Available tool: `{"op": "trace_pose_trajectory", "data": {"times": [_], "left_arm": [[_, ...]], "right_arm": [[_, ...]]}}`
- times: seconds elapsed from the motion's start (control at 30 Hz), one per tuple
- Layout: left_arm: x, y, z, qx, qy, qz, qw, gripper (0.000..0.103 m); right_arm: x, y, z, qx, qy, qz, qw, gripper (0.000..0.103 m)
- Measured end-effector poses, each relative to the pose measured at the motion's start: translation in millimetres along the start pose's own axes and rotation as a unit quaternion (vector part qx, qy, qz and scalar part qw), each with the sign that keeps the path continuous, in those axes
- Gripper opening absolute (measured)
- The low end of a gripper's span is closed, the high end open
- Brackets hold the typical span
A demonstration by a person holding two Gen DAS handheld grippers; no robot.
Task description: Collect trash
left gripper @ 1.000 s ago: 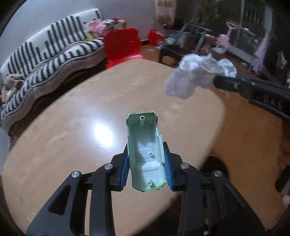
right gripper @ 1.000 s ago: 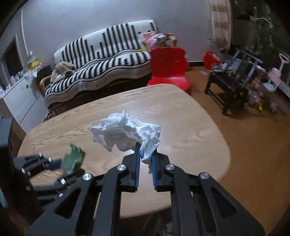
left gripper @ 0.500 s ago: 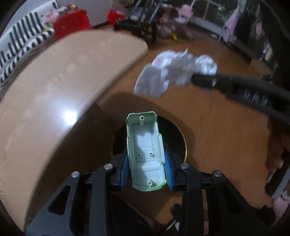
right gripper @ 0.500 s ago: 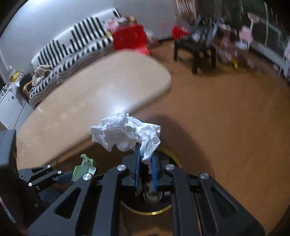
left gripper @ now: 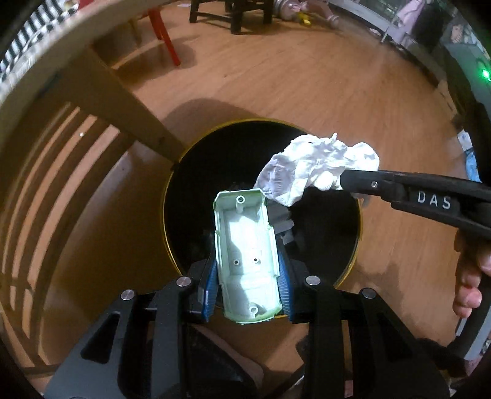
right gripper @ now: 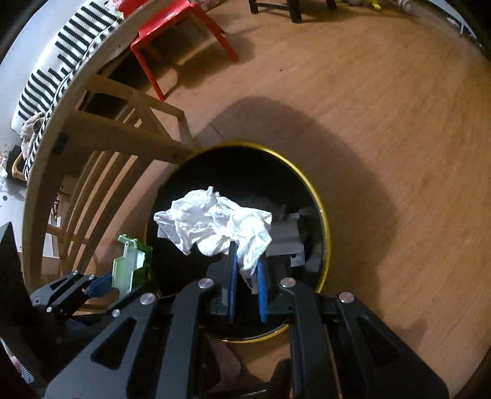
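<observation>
My left gripper (left gripper: 247,285) is shut on a pale green plastic toy-car shell (left gripper: 245,257) and holds it over the open black bin with a gold rim (left gripper: 167,214). My right gripper (right gripper: 247,288) is shut on a crumpled white tissue (right gripper: 214,224) and holds it above the same bin (right gripper: 325,233). The tissue also shows in the left wrist view (left gripper: 310,168) at the tip of the right gripper (left gripper: 346,181). The left gripper with the green shell (right gripper: 130,264) shows at the bin's left rim in the right wrist view. Grey scraps (right gripper: 285,239) lie inside the bin.
The bin stands on a wooden floor (right gripper: 383,122) beside the wooden table's leg (left gripper: 122,101) and slatted base (right gripper: 92,190). A red chair (right gripper: 178,27) and a striped sofa (right gripper: 61,52) are behind the table. A dark chair (left gripper: 230,12) stands farther off.
Both grippers have swung off the table top and down over the bin, each still holding its item. The table now lies up and to the left.
</observation>
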State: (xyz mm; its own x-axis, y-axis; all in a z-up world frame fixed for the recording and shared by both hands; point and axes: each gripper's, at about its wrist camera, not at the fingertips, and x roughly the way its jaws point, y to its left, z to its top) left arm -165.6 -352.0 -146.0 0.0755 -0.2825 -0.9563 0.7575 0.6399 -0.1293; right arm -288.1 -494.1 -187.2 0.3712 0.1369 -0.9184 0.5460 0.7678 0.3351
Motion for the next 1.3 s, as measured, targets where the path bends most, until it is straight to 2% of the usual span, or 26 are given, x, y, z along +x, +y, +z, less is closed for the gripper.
{"op": "trace_pose_trajectory", "data": {"times": [0.2, 0.47, 0.5, 0.53, 0.57, 0.6, 0.63, 0.67, 0.77, 0.83, 0.93, 1.07, 1.13, 1.2, 1.3], "left_arm": [[5, 1, 0, 0.01, 0.001, -0.006, 0.9999, 0.033], [5, -7, -2, 0.003, -0.006, 0.002, 1.0, 0.033], [2, -7, -4, -0.002, -0.007, -0.001, 1.0, 0.04], [1, -6, -4, -0.009, -0.008, -0.006, 0.9999, 0.053], [-1, -3, -4, -0.023, -0.014, -0.012, 0.9996, 0.091], [-5, -1, -6, -0.031, -0.021, -0.015, 0.9992, 0.097], [-7, 0, -6, -0.035, -0.022, -0.018, 0.999, 0.097], [-10, 0, -6, -0.038, -0.019, -0.023, 0.9988, 0.097], [-18, -3, -6, -0.038, -0.022, -0.025, 0.9987, 0.097], [-31, -5, -4, -0.039, -0.037, -0.027, 0.9982, 0.097], [-72, -2, -1, -0.051, -0.082, -0.025, 0.995, 0.097], [-128, 23, -3, -0.085, -0.128, -0.002, 0.9881, 0.097], [-151, 43, -5, -0.101, -0.146, 0.017, 0.9839, 0.097], [-180, 76, -11, -0.126, -0.17, 0.046, 0.9762, 0.097], [-210, 117, -19, -0.155, -0.18, 0.084, 0.9678, 0.097]], "right_arm": [[7, 10, 2, -0.026, 0.001, -0.019, 0.999, 0.012], [0, 6, 3, -0.019, -0.002, -0.017, 1.0, 0.012], [-1, 5, 4, -0.017, -0.002, -0.012, 1.0, 0.013], [-5, 3, 5, -0.013, -0.004, 0.0, 1.0, 0.018], [-10, 2, 5, -0.008, -0.007, 0.007, 1.0, 0.054], [-15, 0, 6, -0.007, -0.013, 0.01, 1.0, 0.097], [-23, -3, 7, -0.003, -0.026, 0.017, 0.999, 0.095], [-34, -8, 8, 0.005, -0.039, 0.024, 0.999, 0.097], [-61, -17, 10, 0.011, -0.071, 0.021, 0.997, 0.097], [-80, -17, 11, 0.005, -0.1, 0.013, 0.995, 0.097], [-104, -5, 14, -0.024, -0.142, -0.01, 0.99, 0.097], [-130, 32, 26, -0.07, -0.189, -0.015, 0.979, 0.097], [-136, 54, 35, -0.087, -0.196, -0.006, 0.977, 0.097], [-140, 84, 43, -0.111, -0.205, 0.004, 0.972, 0.097], [-139, 133, 54, -0.142, -0.211, 0.026, 0.967, 0.097]]}}
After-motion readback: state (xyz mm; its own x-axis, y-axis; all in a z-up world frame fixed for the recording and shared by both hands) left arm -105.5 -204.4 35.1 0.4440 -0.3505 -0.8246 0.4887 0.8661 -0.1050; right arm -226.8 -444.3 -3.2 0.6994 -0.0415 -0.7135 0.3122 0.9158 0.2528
